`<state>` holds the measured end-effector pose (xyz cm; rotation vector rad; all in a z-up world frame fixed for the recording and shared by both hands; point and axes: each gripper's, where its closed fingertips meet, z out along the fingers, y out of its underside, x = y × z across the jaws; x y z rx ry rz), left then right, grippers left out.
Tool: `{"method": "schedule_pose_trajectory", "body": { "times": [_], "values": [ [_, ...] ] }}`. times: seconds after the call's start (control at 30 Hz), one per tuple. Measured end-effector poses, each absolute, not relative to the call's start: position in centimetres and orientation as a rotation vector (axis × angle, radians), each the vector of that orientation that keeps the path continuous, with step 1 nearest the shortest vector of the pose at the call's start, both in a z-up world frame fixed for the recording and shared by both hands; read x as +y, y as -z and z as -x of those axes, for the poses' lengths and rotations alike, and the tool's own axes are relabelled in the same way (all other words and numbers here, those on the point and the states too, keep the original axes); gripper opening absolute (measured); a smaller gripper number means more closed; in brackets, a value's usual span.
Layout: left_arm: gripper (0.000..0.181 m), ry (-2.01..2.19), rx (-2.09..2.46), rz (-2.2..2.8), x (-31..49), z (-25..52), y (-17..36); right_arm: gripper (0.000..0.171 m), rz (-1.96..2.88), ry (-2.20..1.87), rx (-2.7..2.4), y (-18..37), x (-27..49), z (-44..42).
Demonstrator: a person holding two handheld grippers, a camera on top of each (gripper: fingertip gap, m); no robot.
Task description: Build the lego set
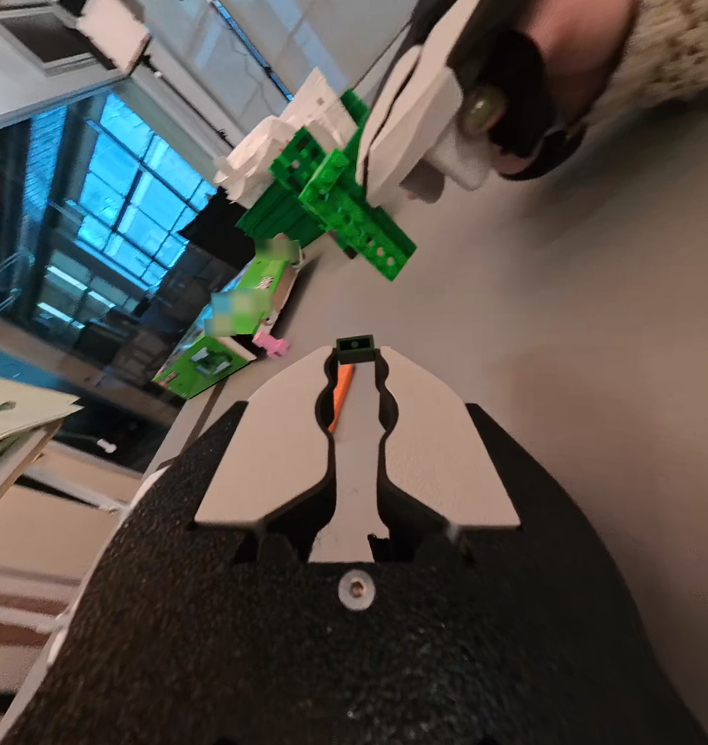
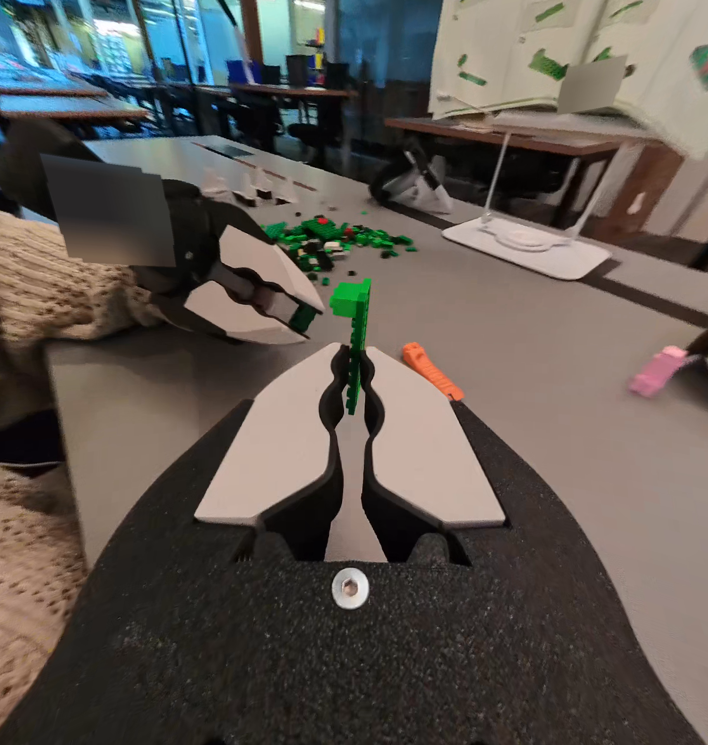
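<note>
Left gripper (image 1: 355, 351) was clamped on a small dark green brick (image 1: 355, 349), pinched right at the fingertips and protruding a little beyond them. Seen from the right wrist camera, the same gripper (image 2: 310, 318) came in from the left, tilted downward, the brick (image 2: 302, 316) at its tips and close to the assembly, not touching it.

Right gripper (image 2: 354, 354) was closed on a green plate assembly (image 2: 358, 342), which stood on edge between the fingers and stuck out well past the tips. A lighter green block (image 2: 344, 300) sat on its left face at the far end. From the left wrist camera the assembly (image 1: 344, 201) hung ahead and above, held by the right gripper (image 1: 378, 169) at upper right.

Grey table (image 2: 505, 403) below both tools. An orange brick separator (image 2: 433, 373) lay just right of the right gripper's tips. A pink piece (image 2: 652, 371) lay farther right. A heap of loose green, black and white bricks (image 2: 336, 242) sat well ahead, beyond the assembly. A white stand base (image 2: 525, 246) stood ahead to the right. A green set box (image 1: 207, 363) lay ahead-left of the left gripper.
</note>
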<state>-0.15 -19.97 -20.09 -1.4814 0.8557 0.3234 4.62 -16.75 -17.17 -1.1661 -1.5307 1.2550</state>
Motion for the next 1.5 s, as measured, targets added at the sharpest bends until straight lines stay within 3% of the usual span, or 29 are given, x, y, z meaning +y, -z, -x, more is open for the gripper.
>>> {"method": "schedule_pose_trajectory", "body": {
  "times": [0.2,0.37,0.97,1.2,1.3,1.5],
  "values": [
    [0.016,-0.123,0.993,1.534,-21.0,-1.8,21.9,0.004,1.274,-1.515,-1.661,18.9,-19.2,-4.8],
    [0.017,-0.152,1.013,1.783,-20.3,-0.5,25.1,0.004,1.306,-1.498,-1.732,20.3,-19.8,-4.5],
    [0.021,-0.123,0.948,1.855,-19.9,0.2,25.2,0.004,1.28,-1.654,-1.665,19.2,-19.6,-4.8],
    [0.037,-0.102,0.942,1.798,-19.9,0.0,24.4,0.004,1.33,-1.839,-1.631,18.0,-19.5,-5.1],
    [0.036,-0.047,0.946,1.637,-20.4,-1.4,22.4,0.004,1.34,-1.749,-1.763,18.5,-19.3,-5.1],
    [0.039,-0.022,0.908,1.496,-21.0,-3.1,19.8,0.004,1.122,-1.148,-2.203,19.7,-19.9,-5.0]
  ]
}}
